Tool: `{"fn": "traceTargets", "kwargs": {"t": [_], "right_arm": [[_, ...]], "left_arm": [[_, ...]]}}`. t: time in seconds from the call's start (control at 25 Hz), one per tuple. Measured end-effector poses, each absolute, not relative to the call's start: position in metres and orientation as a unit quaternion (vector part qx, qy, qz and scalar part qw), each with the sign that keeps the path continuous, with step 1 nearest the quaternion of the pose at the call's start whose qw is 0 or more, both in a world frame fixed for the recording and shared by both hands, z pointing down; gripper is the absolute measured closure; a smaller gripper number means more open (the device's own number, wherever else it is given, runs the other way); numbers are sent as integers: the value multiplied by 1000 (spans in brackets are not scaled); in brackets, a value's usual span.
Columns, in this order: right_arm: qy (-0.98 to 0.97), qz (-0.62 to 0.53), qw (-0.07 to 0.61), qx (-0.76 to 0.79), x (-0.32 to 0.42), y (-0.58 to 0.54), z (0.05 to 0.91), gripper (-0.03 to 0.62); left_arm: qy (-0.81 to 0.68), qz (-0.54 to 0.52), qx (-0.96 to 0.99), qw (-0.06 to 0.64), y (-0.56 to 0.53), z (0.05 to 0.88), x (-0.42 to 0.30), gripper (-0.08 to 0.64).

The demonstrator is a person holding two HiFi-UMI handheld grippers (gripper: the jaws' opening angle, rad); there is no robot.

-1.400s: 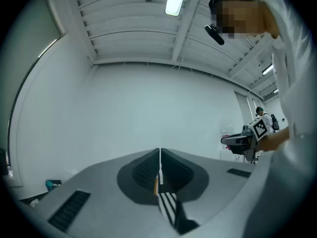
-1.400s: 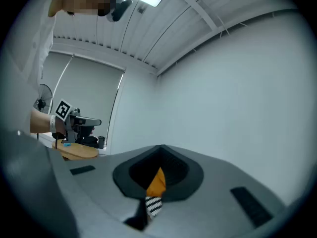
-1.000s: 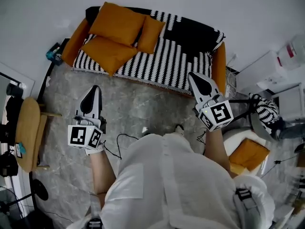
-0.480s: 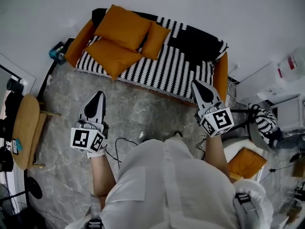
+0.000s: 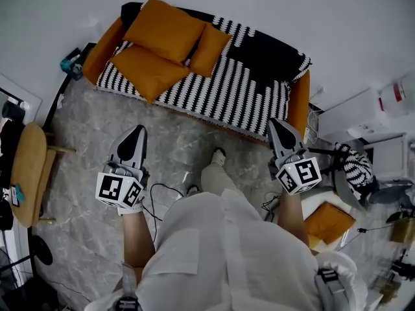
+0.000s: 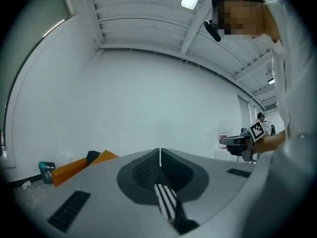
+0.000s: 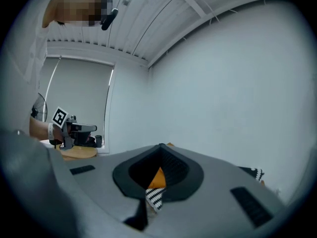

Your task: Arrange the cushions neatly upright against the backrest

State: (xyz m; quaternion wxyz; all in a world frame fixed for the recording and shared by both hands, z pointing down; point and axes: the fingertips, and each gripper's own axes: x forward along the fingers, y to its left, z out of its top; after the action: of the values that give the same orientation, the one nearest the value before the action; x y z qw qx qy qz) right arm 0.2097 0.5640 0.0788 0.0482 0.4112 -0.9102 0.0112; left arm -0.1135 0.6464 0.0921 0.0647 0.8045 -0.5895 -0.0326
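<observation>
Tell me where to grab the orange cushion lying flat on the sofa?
Grab the flat cushion by its near corner, coming from the front of the sofa. That corner seems to poke past the seat edge, so jaws could likely close around it.

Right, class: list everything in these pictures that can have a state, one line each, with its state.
left gripper: shut, empty.
right gripper: shut, empty.
large cushion: propped against the backrest, tilted.
small cushion: propped beside the large cushion, tilted.
flat cushion: lying on the seat, not upright.
striped cover: spread over the sofa.
</observation>
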Motion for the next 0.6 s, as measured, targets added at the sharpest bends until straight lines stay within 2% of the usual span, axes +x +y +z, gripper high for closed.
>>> {"fn": "traceTargets", "kwargs": {"t": [0.6], "right_arm": [[-912, 32, 51, 405, 217, 375, 97, 586]], "left_arm": [[-566, -7, 822, 63, 461, 92, -73, 537]]}}
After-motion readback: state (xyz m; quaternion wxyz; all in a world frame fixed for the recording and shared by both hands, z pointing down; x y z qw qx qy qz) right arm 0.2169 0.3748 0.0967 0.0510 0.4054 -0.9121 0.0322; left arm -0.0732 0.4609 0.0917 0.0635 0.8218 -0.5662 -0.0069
